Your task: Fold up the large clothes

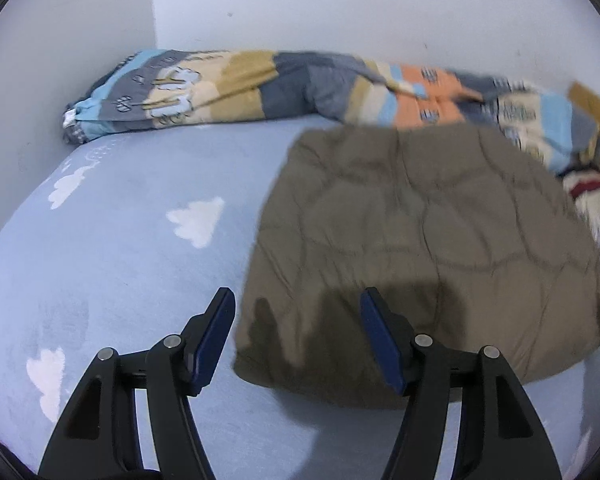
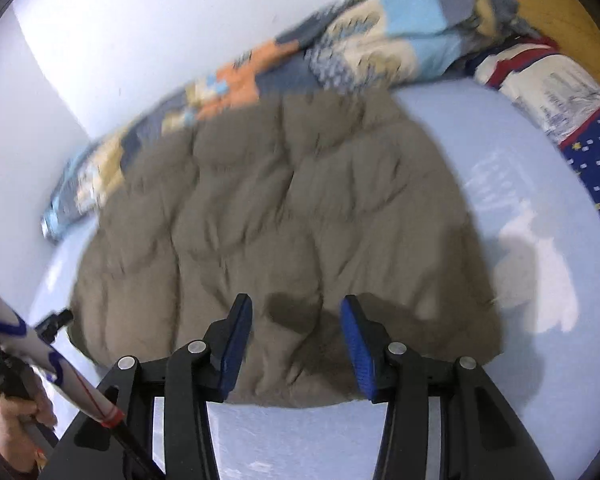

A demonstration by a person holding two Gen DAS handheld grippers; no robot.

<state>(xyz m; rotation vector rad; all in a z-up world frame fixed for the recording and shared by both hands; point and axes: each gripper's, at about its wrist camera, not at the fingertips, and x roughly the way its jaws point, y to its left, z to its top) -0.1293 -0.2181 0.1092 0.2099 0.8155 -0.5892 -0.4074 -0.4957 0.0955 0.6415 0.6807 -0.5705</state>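
A large quilted olive-brown garment (image 1: 428, 248) lies folded into a rough rectangle on the light blue bed sheet (image 1: 132, 248). It also shows in the right wrist view (image 2: 284, 224). My left gripper (image 1: 298, 312) is open and empty, hovering over the garment's near left corner. My right gripper (image 2: 296, 320) is open and empty, above the garment's near edge. Part of the left gripper (image 2: 54, 322) and the hand holding it show at the lower left of the right wrist view.
A patchwork quilt (image 1: 260, 84) is bunched along the white wall (image 1: 340, 4) behind the garment. A pillow with blue starred and white fabric (image 2: 572, 120) lies at the right. A wooden headboard (image 2: 540, 4) stands beyond it.
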